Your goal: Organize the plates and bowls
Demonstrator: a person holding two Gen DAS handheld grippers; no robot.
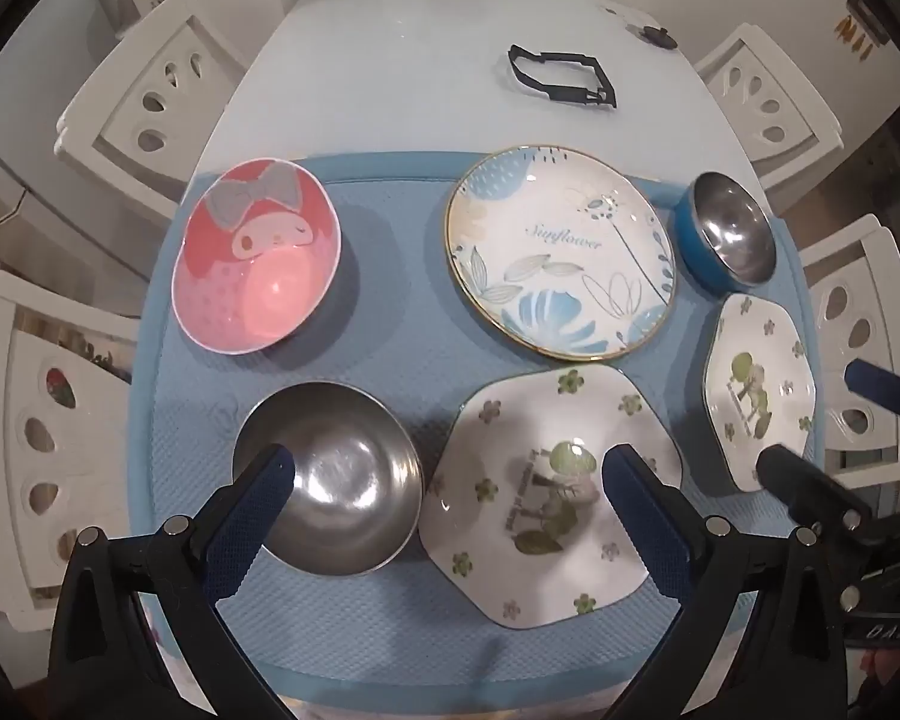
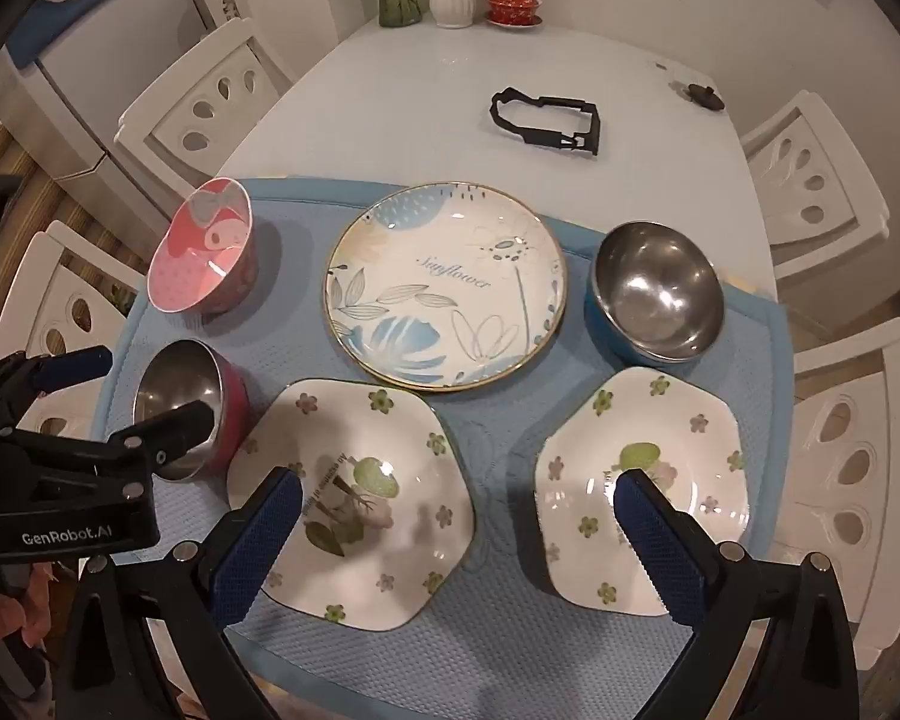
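On a blue mat (image 1: 390, 324) lie a pink cartoon bowl (image 1: 255, 258), a round Sunflower plate (image 1: 561, 252), a blue-sided steel bowl (image 1: 726, 234), two hexagonal floral plates (image 1: 549, 492) (image 1: 759, 390) and a steel bowl (image 1: 330, 480). My left gripper (image 1: 450, 462) hovers open above the steel bowl and the nearer hexagonal plate, touching neither. My right gripper (image 2: 459, 480) hangs open over the gap between the two hexagonal plates (image 2: 354, 498) (image 2: 642, 486). The Sunflower plate (image 2: 444, 285) lies beyond them. Nothing is held.
A black frame-shaped object (image 1: 564, 78) lies on the white table (image 1: 390, 90) beyond the mat. Vases and a red lidded cup (image 2: 513, 3) stand at the far end. White chairs (image 1: 150, 102) ring the table. The left gripper (image 2: 141, 387) shows at the right wrist view's left edge.
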